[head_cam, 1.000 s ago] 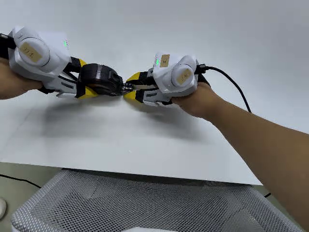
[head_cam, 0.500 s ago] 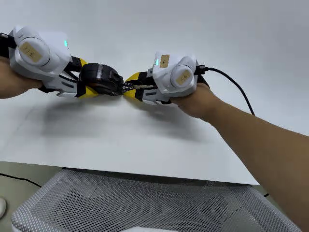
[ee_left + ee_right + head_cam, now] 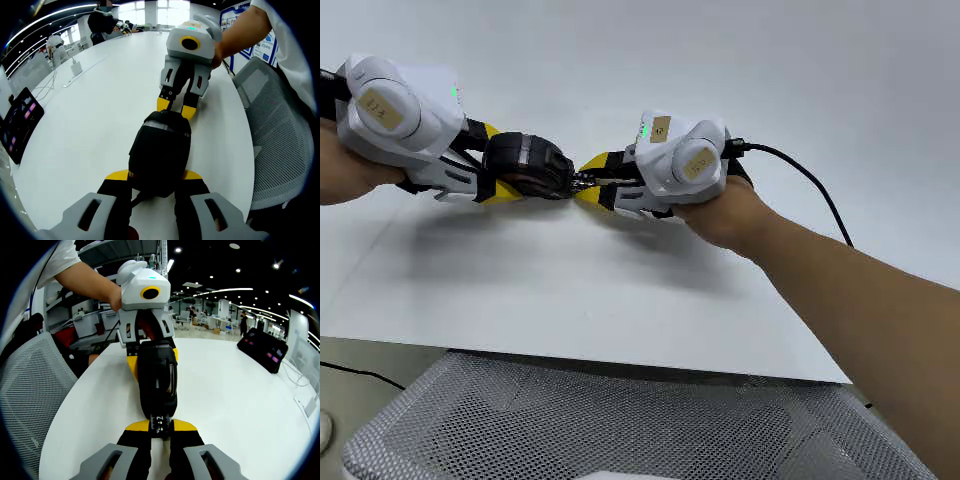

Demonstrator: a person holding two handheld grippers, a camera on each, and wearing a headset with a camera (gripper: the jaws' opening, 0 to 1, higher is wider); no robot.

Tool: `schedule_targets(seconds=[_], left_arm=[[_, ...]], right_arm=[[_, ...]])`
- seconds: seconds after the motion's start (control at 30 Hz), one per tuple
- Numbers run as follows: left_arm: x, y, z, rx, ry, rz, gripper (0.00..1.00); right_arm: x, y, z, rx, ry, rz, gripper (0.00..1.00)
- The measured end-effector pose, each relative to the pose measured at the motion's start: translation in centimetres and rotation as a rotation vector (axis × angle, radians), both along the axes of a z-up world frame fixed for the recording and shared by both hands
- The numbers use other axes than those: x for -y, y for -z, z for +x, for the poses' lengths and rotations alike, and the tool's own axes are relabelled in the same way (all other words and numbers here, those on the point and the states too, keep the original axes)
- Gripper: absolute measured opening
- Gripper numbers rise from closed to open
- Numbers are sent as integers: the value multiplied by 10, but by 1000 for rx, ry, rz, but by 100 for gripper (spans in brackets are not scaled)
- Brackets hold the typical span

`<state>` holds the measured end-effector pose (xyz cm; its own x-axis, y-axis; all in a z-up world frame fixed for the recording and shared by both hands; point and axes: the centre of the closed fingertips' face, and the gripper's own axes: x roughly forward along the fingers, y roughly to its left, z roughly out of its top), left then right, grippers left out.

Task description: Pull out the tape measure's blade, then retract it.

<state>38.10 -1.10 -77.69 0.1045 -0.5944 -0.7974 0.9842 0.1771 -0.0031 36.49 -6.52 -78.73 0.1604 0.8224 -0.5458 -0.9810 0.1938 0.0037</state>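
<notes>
We are working over a wide white table (image 3: 650, 300), whose near edge is running just above a mesh chair back (image 3: 620, 430). Open surface is lying to the right and beyond, so we are judging that the right hand is getting plenty of room to draw away sideways, with only its trailing cable (image 3: 810, 185) to mind. The left gripper (image 3: 496, 162) is clamping the black tape measure (image 3: 527, 165) by its case, seemingly clear of the tabletop. The right gripper (image 3: 590, 180) is meeting it nose to nose, its jaws pinching the blade (image 3: 160, 423) tip right at the case mouth. Barely any blade is showing, so we are reading this as the very start of the pull-out. The next move is calling for a straight, level pull along the blade's line, with the left hand bracing the case.
</notes>
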Motion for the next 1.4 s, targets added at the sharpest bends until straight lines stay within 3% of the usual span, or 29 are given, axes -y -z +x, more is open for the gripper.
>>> schedule_targets(seconds=[0.53, 1.4], left_arm=[[0, 1, 0, 10, 18, 7, 27], [1, 0, 2, 5, 12, 6, 28]], right_arm=[[2, 0, -1, 3, -6, 2, 9], [32, -2, -3, 5, 16, -25, 9]])
